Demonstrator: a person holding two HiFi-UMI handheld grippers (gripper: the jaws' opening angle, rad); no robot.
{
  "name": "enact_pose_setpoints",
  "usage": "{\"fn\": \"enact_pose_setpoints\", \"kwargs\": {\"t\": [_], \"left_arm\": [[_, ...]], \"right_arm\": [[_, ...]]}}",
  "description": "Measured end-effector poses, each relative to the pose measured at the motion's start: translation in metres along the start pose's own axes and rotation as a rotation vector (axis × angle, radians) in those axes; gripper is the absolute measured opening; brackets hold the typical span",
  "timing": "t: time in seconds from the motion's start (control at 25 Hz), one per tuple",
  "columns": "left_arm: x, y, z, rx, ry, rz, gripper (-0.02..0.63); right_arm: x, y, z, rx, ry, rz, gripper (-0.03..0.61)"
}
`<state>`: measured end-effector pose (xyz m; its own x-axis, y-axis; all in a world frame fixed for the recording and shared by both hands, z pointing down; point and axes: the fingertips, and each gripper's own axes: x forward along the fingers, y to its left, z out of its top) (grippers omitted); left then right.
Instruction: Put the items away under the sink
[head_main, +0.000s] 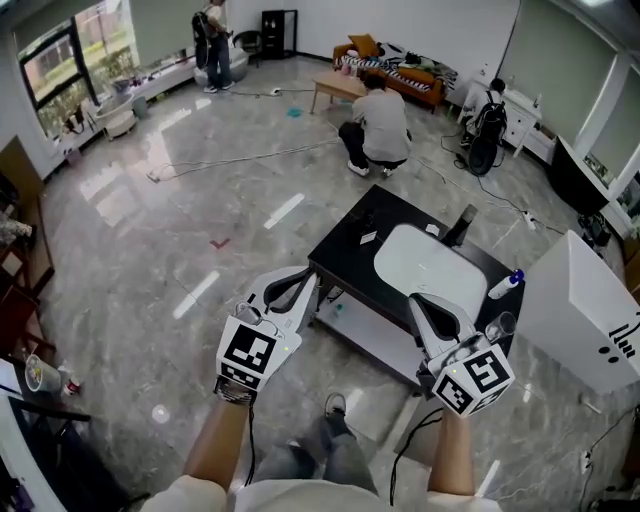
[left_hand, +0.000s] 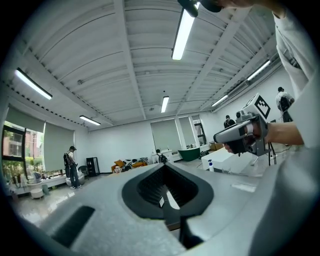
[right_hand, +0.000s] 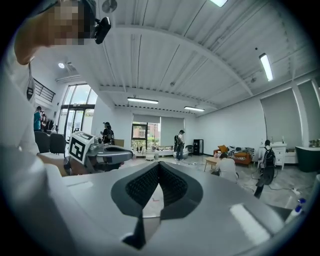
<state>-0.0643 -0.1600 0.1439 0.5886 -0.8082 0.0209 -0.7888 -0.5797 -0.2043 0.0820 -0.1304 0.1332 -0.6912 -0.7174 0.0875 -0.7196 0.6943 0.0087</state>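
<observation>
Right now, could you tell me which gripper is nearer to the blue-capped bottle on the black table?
Right. The right gripper is just left of the bottle in the head view. The left gripper is off the table at its left corner, the white basin between.

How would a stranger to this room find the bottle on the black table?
Find the black table on the grey floor, with a white basin in it. The bottle sits just past the basin's right end. Only it is white with a blue top.
</observation>
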Motion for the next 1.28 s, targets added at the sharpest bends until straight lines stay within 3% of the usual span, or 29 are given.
{"fn": "enact_pose_setpoints", "kwargs": {"t": [0.48, 0.84, 1.28], "left_arm": [[-0.079, -0.048, 0.039, 0.011, -0.007, -0.037, 0.005], [-0.1, -0.068, 0.048, 0.027, -0.012, -0.058, 0.005], [-0.091, -0.078, 0.042, 0.02, -0.011, -0.098, 0.006]], "right_arm": [[-0.054, 0.073, 0.017, -0.009, 0.022, 0.003, 0.005], [-0.076, 0.086, 0.021, -0.029, 0.03, -0.06, 0.005], [-0.083, 0.081, 0.012, -0.022, 0.046, -0.094, 0.005]]}}
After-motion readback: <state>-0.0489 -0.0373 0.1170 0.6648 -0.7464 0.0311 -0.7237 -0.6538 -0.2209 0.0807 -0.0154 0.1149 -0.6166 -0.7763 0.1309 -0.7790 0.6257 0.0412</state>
